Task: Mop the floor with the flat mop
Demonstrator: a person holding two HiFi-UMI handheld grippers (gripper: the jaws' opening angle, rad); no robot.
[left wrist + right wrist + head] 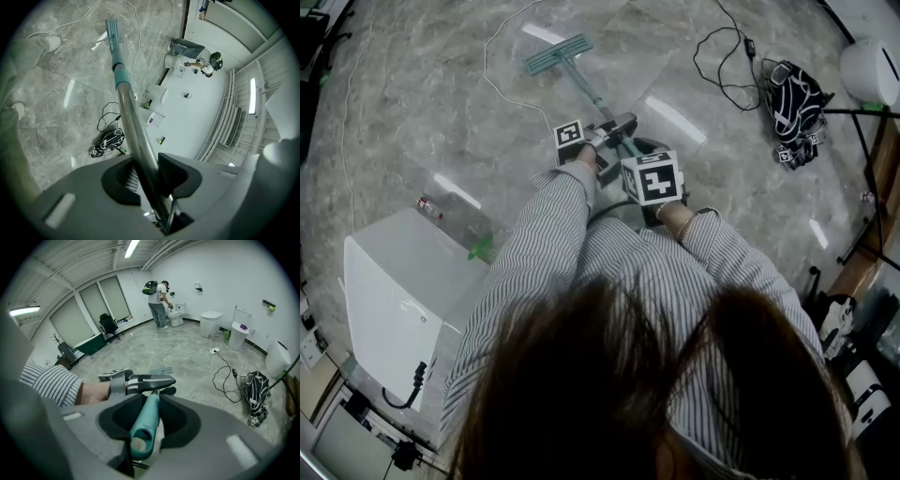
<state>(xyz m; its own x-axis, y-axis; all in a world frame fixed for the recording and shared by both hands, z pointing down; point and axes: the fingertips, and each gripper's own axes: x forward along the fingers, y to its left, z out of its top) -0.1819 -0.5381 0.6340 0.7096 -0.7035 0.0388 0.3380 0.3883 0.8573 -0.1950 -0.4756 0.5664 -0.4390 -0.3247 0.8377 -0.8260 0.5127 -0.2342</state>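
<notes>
The flat mop point(558, 54) lies with its slim, ribbed, teal rectangular head flat on the floor point(422, 112), in the upper middle of the head view. The floor is glossy grey veined stone that throws back streaks of ceiling light. From the head a thin pole slants down the frame to the 2 grippers at centre. In the left gripper view, the left gripper point(146, 174) has its 2 dark ribbed pads pressed against the smooth, shiny metal pole point(133, 126). The pole runs up the frame through a teal collar to the mop head at the top. In the right gripper view, the right gripper point(146, 420) is clamped round the matte teal grip point(144, 425), a round tube whose hollow end faces the camera. The left gripper sits just beyond it, further along the handle. A pinstriped sleeve point(546, 246) covers each arm. A boxy white cabinet point(398, 300) with rounded corners fills the lower left of the head view. A crumpled black-and-white bag point(792, 105) lies at upper right, beside a looping black cable point(727, 67). A thin white cable point(492, 80) curves across the floor, left of the mop head.
</notes>
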